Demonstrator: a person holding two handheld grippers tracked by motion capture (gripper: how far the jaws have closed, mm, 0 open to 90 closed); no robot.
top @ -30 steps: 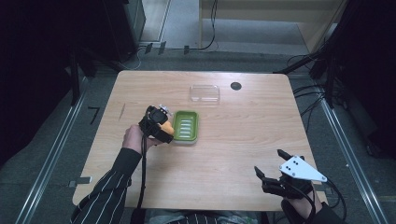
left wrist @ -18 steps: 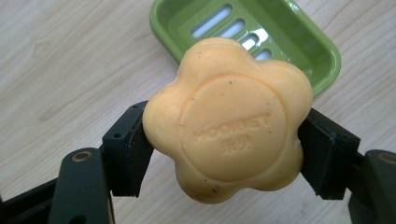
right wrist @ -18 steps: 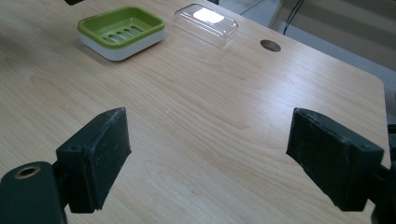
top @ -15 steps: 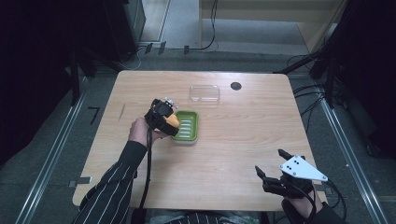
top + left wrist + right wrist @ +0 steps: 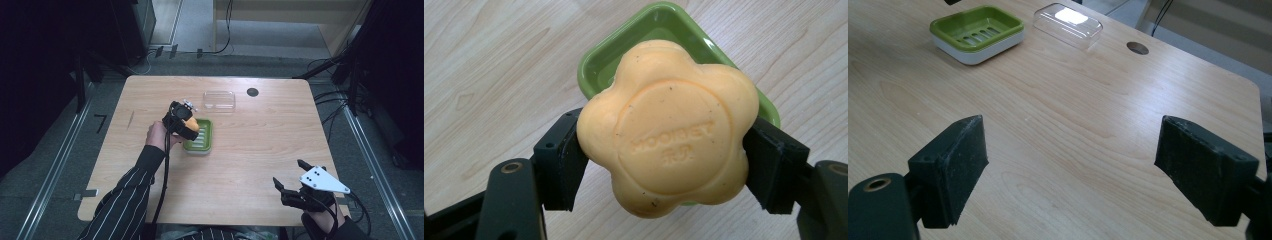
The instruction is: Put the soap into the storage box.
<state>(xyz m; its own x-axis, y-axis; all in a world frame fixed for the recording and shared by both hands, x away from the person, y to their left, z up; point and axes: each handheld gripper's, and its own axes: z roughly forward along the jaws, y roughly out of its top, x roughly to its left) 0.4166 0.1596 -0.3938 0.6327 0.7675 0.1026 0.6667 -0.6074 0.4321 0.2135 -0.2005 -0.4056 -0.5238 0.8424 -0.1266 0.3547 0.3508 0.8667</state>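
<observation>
My left gripper point(image 5: 664, 165) is shut on an orange flower-shaped soap point(image 5: 669, 127), its jaws pressing both sides. The soap hangs just above the green soap dish point(image 5: 651, 27). From the high view, the left gripper point(image 5: 182, 120) sits over the left edge of the green soap dish point(image 5: 202, 137) near the table's middle. At the front right table edge, my right gripper point(image 5: 292, 182) stands open with nothing between its jaws. The right gripper point(image 5: 1070, 160) looks across the table at the green soap dish point(image 5: 976, 31).
A clear plastic lid point(image 5: 219, 100) lies behind the dish toward the far edge, seen too in the right gripper view as a clear lid point(image 5: 1068, 24). A round cable hole point(image 5: 252, 92) is beside it. The wooden table point(image 5: 260, 150) has bare surface right of the dish.
My left gripper has carried the soap to the right and a little farther away, from beside the dish to over its left edge. The right gripper has not moved.
</observation>
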